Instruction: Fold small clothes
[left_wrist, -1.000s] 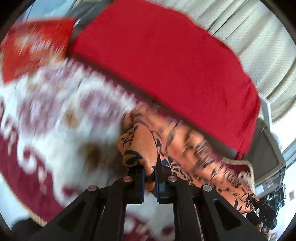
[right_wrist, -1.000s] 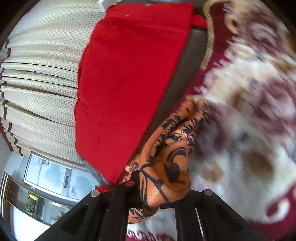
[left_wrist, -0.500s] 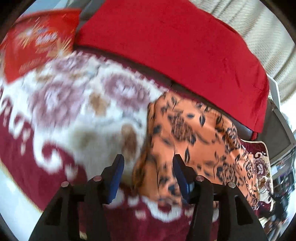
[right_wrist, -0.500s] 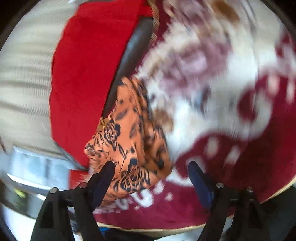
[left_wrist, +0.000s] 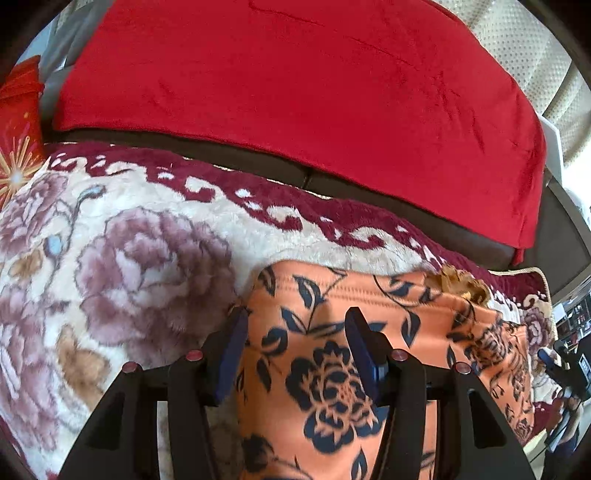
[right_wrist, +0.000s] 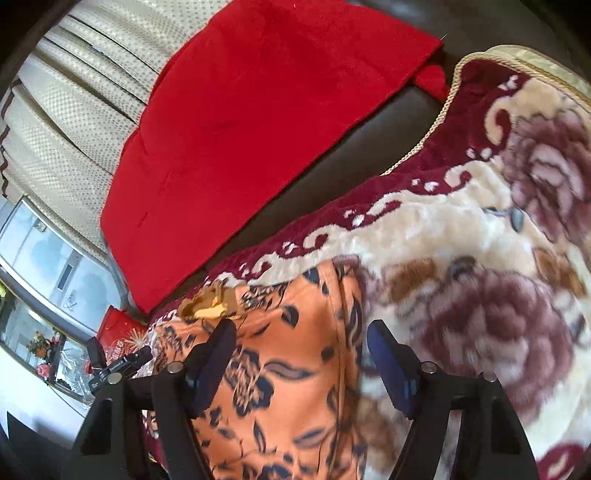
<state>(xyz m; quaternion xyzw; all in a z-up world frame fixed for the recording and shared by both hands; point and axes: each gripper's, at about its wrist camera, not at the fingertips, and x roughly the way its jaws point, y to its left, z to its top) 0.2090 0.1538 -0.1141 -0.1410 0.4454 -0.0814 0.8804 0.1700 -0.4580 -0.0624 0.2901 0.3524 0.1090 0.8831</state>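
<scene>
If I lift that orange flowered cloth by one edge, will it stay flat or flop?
The orange cloth will probably flop: it looks thin and lies draped, with soft creases. It likely weighs little. On the fuzzy blanket it may drag rather than slide.

Under me lies a plush blanket (left_wrist: 122, 236), cream with mauve roses and a maroon scrolled border. Beyond its far edge I see a dark sofa seat (left_wrist: 258, 162), and a red throw (left_wrist: 303, 85) draped over the backrest. A red cushion with a gold starburst (left_wrist: 16, 147) sits far left. Cream dotted curtains (right_wrist: 74, 107) hang behind, beside a window (right_wrist: 44, 254).
</scene>
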